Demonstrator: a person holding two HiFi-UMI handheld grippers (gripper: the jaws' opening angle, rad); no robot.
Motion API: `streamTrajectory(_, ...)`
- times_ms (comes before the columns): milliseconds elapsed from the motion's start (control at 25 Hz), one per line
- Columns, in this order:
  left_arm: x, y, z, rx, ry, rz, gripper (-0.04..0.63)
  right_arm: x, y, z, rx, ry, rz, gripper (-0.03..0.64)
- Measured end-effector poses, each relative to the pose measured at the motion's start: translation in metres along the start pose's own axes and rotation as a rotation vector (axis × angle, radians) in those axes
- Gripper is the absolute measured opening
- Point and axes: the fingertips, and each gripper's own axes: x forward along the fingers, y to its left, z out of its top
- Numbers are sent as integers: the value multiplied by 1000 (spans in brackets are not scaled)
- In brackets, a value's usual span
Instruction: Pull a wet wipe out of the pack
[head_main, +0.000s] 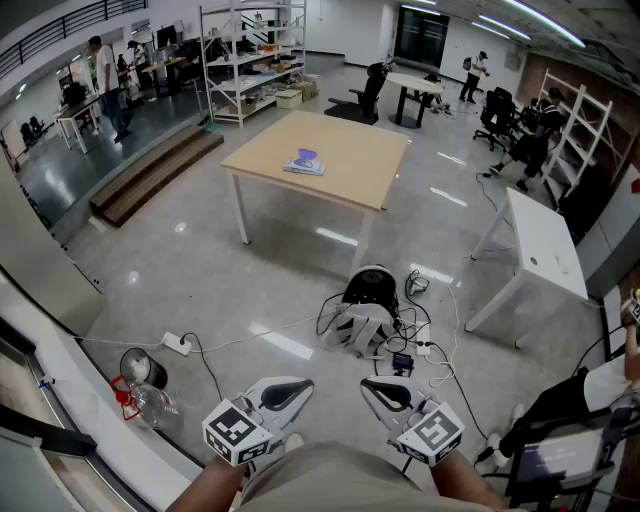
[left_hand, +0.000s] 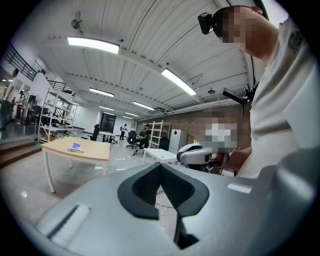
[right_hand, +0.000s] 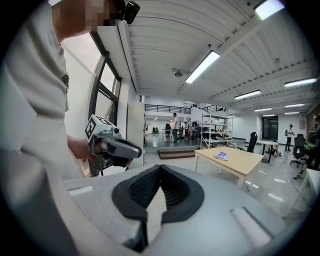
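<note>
The head view looks steeply down from above the person's lap. The left gripper (head_main: 290, 392) and right gripper (head_main: 380, 392) sit close at 6 o'clock, and the wooden table (head_main: 340, 160) stands well off at 12 o'clock. Each gripper view rides just behind its own jaws and faces level across the room. Both share that table, at 9 o'clock in the left gripper view and 3 o'clock in the right.

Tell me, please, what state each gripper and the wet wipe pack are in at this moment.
left gripper: shut, jaw tips together, nothing between them.
right gripper: shut, jaw tips together, nothing between them.
wet wipe pack: lying flat on the wooden table, far from both grippers; lid state too small to tell.
</note>
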Motion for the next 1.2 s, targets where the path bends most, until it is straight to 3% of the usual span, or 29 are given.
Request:
streamTrajectory(800, -5, 32, -9, -11, 16, 34, 5, 30, -5, -5, 6, 0, 42, 2)
streamTrajectory(1200, -18, 67, -16, -25, 14, -1, 5, 72, -5, 0, 36, -5, 37, 2)
